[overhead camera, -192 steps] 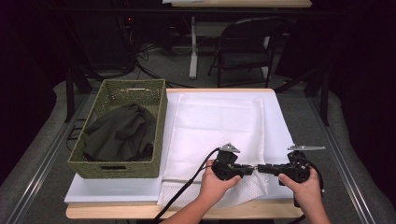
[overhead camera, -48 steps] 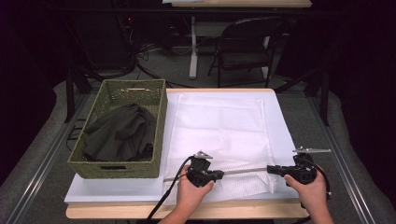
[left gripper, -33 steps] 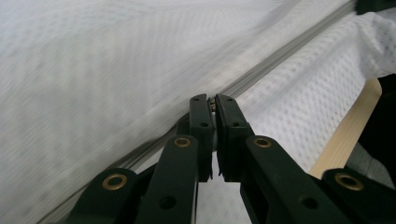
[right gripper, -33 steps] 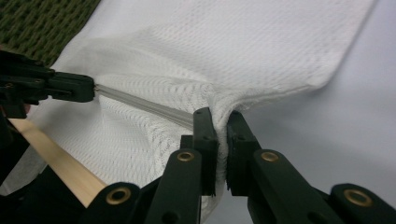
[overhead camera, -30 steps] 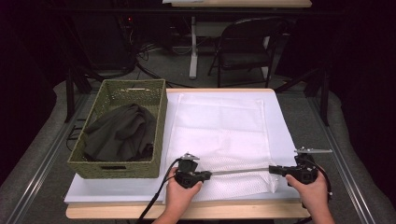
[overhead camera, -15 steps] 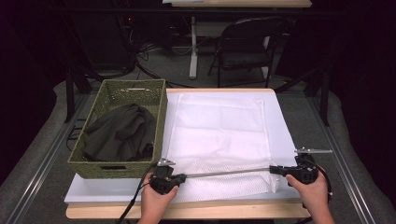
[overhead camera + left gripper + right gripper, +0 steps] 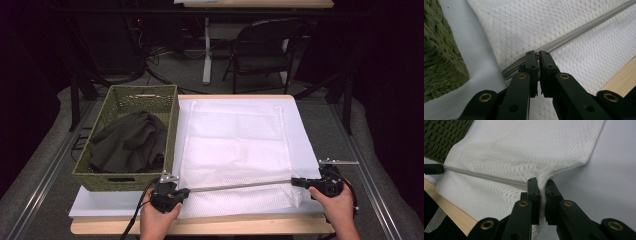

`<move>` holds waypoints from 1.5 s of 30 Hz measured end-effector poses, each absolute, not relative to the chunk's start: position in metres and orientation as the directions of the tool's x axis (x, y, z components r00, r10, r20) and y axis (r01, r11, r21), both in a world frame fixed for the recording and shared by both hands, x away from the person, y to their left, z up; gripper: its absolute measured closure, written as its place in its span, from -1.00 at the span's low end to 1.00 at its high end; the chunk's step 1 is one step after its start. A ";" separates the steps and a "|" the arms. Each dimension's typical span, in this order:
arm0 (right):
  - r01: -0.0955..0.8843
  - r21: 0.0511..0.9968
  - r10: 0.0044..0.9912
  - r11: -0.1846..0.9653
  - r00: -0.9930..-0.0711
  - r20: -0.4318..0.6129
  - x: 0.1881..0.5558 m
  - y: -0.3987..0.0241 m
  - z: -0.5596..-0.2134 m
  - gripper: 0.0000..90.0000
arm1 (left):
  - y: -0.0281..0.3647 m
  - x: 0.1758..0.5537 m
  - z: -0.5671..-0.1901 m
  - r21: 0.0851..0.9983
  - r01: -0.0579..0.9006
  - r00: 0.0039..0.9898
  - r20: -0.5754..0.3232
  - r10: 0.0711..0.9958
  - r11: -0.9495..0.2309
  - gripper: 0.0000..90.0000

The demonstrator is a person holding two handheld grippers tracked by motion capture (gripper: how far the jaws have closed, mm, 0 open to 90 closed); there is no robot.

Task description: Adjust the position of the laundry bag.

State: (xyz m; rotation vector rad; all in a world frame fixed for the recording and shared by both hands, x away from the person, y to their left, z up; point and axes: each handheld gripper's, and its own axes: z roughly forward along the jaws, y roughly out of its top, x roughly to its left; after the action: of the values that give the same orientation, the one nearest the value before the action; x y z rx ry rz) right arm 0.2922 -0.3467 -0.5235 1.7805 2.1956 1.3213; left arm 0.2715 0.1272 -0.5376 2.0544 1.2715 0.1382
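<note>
A white mesh bag (image 7: 235,145) lies flat on a white board (image 7: 310,150). A grey zipper (image 7: 240,185) runs across the bag's near end between my two grippers. My left gripper (image 7: 186,190) sits at the zipper's left end, beside the basket's near corner. In the left gripper view its jaws (image 7: 537,53) are shut on the zipper pull, which they mostly hide. My right gripper (image 7: 295,181) is at the bag's near right corner. The right gripper view shows it (image 7: 541,182) shut on a pinch of mesh bag (image 7: 524,150) at the end of the zipper (image 7: 486,177).
A green woven basket (image 7: 125,100) holding a dark garment (image 7: 130,145) stands left of the bag, close to my left gripper. The table's wooden front edge (image 7: 225,225) runs just below both hands. A folding chair (image 7: 265,45) stands beyond the table.
My left gripper has slid left along the zipper line, from near the bag's middle to its left edge by the basket. My right gripper has stayed at the right corner.
</note>
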 end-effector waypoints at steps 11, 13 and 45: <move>0.800 0.599 0.844 -0.028 -0.303 0.443 0.291 -0.358 -0.528 0.89 | 0.135 0.270 -0.540 0.609 0.746 0.486 -0.222 0.845 -0.269 0.92; 0.808 0.586 0.821 -0.060 -0.294 0.489 0.290 -0.366 -0.530 0.89 | 0.138 0.268 -0.541 0.610 0.751 0.485 -0.250 0.838 -0.252 0.92; 0.764 0.645 0.886 0.003 -0.301 0.352 0.264 -0.354 -0.547 0.43 | 0.143 0.257 -0.548 0.664 0.678 0.533 -0.147 0.834 -0.316 0.72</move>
State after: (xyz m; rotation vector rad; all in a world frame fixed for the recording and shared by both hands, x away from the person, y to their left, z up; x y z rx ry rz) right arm 0.2638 -0.3545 -0.5473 1.7550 2.1085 1.1794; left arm 0.2574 0.1431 -0.5478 2.0832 1.2196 0.2904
